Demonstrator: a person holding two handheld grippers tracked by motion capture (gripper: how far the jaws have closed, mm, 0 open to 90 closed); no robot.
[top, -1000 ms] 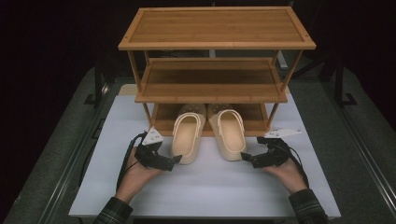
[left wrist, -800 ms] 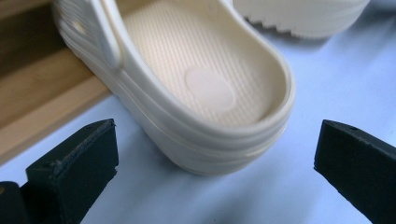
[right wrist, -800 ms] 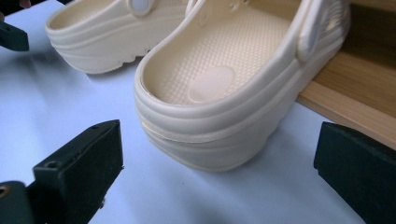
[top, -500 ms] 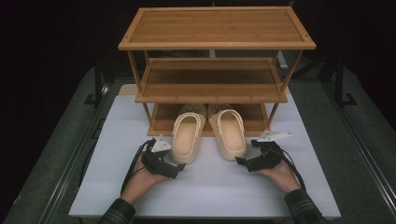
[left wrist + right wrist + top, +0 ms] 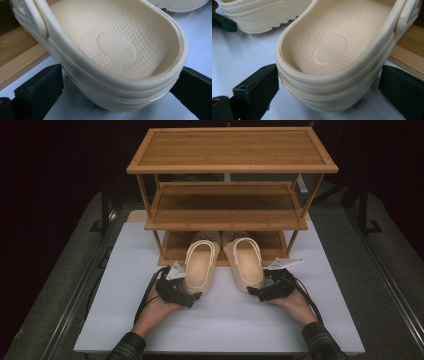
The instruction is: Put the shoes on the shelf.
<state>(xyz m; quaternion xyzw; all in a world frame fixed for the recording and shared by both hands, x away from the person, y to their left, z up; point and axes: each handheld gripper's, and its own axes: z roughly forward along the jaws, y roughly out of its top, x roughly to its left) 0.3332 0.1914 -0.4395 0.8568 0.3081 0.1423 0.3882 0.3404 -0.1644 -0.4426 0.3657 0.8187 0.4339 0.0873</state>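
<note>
Cream-coloured foam clogs sit side by side, toes tucked into the bottom tier of the three-shelf bamboo rack [image 5: 227,215], heels out on the white table [image 5: 225,325]. Over the last second we have drawn both hands in: our left gripper [image 5: 192,296] now straddles the left clog's [image 5: 200,267] heel, our right gripper [image 5: 255,293] the right clog's [image 5: 248,262]. Both sets of jaws stand wide open, gripping nothing yet. Closing looks like our next step.

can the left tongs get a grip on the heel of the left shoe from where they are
Probably yes: the left tongs are open with a jaw on either side of the left shoe's heel, nothing between them.
</note>
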